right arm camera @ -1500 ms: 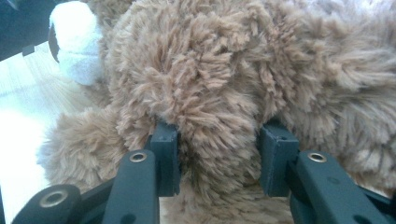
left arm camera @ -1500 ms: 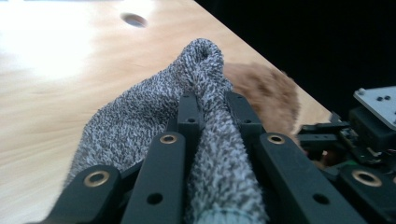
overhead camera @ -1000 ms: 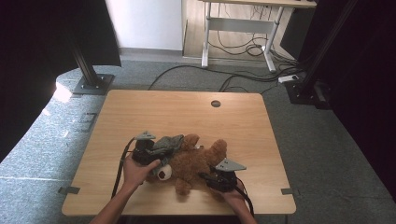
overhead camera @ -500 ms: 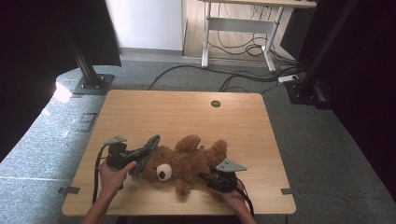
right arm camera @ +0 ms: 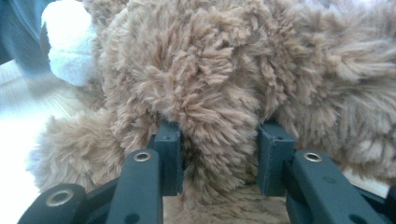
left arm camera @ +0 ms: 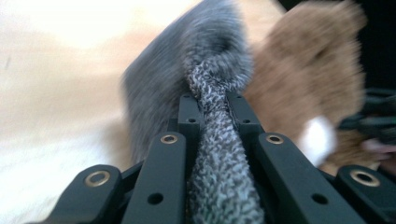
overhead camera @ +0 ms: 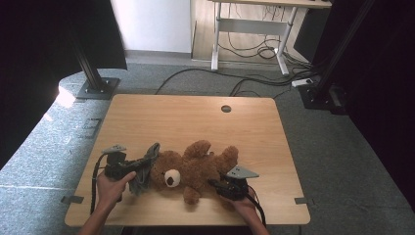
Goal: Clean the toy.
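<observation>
1. The grey knitted cloth [overhead camera: 145, 167] lies at the teddy bear's head end, on the near left part of the table [overhead camera: 195, 117]. In the left gripper view a bunched fold of it [left arm camera: 212, 140] runs straight up between the jaws, which are clamped on it; the rest of it spreads beyond the jaw tips.
2. From those jaws, the teddy bear [overhead camera: 195, 169] sits just ahead and to the right, its white muzzle [left arm camera: 318, 140] close beside the cloth. The cloth touches the bear's head; I cannot tell whether any part is still looped over it.
3. The bear's long axis runs across the table, head toward the left gripper [overhead camera: 128, 167], legs toward the far right. The cloth's pull line follows that axis, leading away from the head.
4. The right gripper [overhead camera: 219, 186] is at the bear's near side. In the right gripper view its jaws stand partly apart with a tuft of body fur [right arm camera: 217, 126] pinched between them, so it seems to anchor the bear.
5. The left gripper is the nearer one to the cloth; a pull would likely go leftward, along the bear's axis.
</observation>
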### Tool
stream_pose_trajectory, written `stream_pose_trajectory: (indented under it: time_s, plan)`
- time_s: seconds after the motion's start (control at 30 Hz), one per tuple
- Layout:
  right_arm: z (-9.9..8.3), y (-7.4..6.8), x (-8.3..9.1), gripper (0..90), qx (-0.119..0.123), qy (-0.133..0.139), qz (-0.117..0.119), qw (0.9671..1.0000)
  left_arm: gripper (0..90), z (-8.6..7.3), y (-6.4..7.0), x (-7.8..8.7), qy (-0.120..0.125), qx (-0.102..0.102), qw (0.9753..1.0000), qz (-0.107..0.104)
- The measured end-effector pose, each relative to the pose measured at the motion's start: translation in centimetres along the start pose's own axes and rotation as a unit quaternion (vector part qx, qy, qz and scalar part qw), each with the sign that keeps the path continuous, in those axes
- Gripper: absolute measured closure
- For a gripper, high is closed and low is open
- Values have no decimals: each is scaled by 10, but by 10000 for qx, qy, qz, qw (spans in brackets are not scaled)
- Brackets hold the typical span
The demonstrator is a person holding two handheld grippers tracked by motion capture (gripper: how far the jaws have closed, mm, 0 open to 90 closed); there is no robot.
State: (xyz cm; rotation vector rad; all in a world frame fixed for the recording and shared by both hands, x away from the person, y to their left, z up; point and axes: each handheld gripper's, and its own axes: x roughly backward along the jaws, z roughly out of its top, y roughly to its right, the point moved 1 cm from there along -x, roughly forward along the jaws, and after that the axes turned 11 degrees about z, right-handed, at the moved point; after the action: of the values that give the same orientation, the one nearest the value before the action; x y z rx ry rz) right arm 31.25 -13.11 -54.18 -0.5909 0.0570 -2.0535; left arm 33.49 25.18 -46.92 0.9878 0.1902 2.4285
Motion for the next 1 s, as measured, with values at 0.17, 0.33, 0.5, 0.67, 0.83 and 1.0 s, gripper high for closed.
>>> stream_pose_trajectory:
  time_s: [0.17, 0.33, 0.5, 0.67, 0.83, 1.0]
  plan:
    - [-1, -1, 0, 601, 92, 22, 23, 10000, 782, 28, 45, 6, 261, -513, 9977, -367]
    - [-1, -1, 0, 600, 99, 23, 33, 9999, 777, 56, 80, -25, 94, -706, 9957, -592]
    - [-1, -1, 0, 599, 132, 16, 36, 9999, 777, 71, 94, -71, -412, -640, 9950, -653]
    - [-1, -4, 1, 574, 134, -32, 9, 9999, 781, 59, 96, -93, -737, -628, 9929, -690]
    - [-4, -8, 3, 465, 39, -229, 61, 9997, 788, 45, 93, -88, -801, -597, 9912, -874]
    - [-17, -9, -6, 360, -137, -1021, -112, 9946, 794, 29, 90, -80, -763, -660, 9899, -997]
